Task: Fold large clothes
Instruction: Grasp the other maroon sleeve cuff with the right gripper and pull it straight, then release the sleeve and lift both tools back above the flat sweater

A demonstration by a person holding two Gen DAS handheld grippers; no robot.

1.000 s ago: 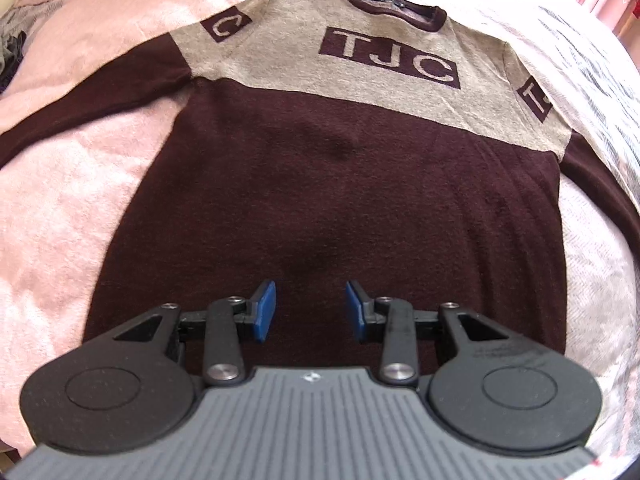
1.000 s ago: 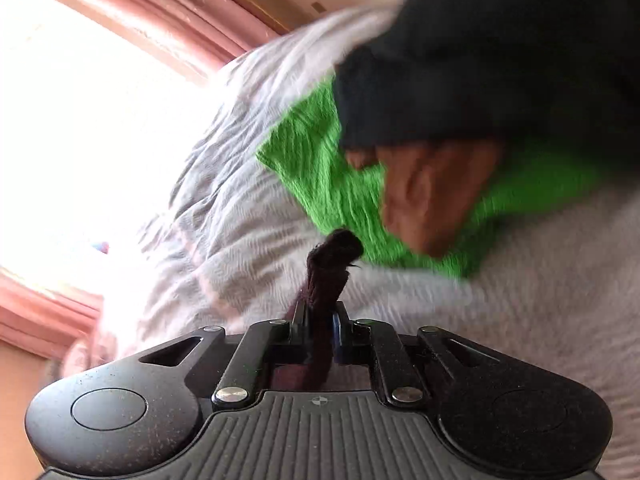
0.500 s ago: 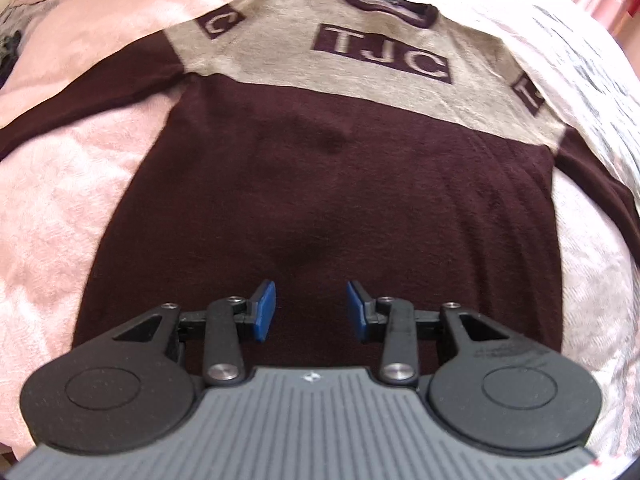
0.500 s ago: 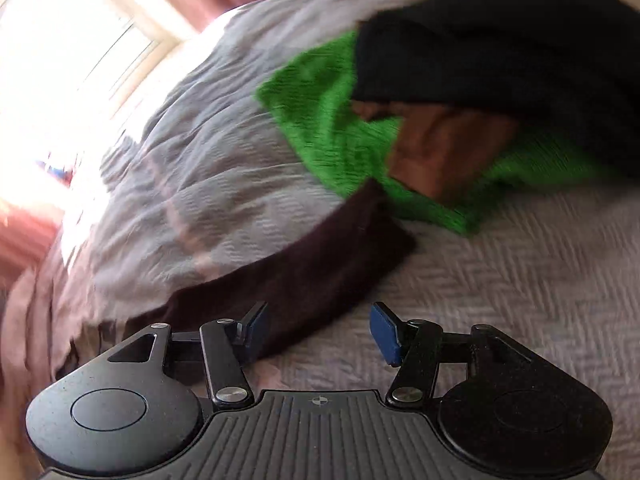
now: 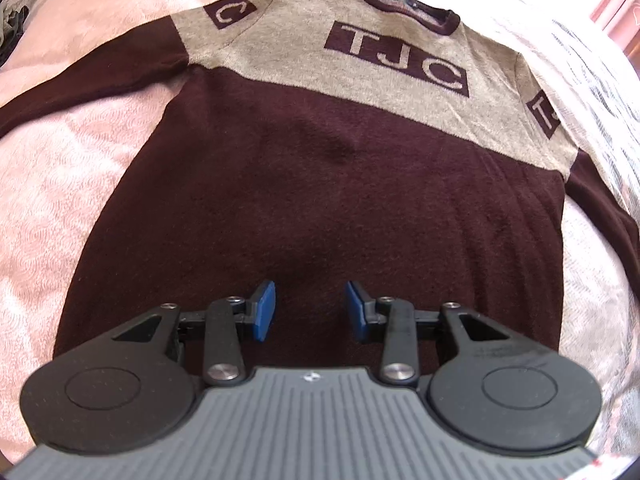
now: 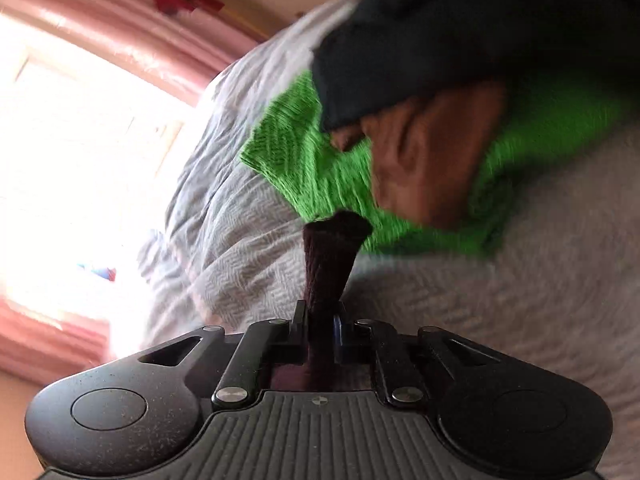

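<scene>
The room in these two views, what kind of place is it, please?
Most likely a bedroom: the maroon and grey sweater lies spread flat on a pink quilted bedspread, other clothes, such as a green knit, are piled nearby, and pink curtains frame a bright window.

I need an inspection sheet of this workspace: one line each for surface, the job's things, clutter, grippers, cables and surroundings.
Surface: bed with a pink bedspread; grey-white quilt on the right gripper's side.
Job's things: maroon and grey sweater lettered TJC, spread flat, front up, sleeves out to both sides.
Clutter: green knit, brown garment and dark garment piled on the quilt.
Grippers: left gripper open above the sweater's lower body, nothing between the pads; right gripper closing, its pads pinching the maroon sleeve cuff.
Cables: nothing seen.
Surroundings: bright window, pink curtain.
</scene>
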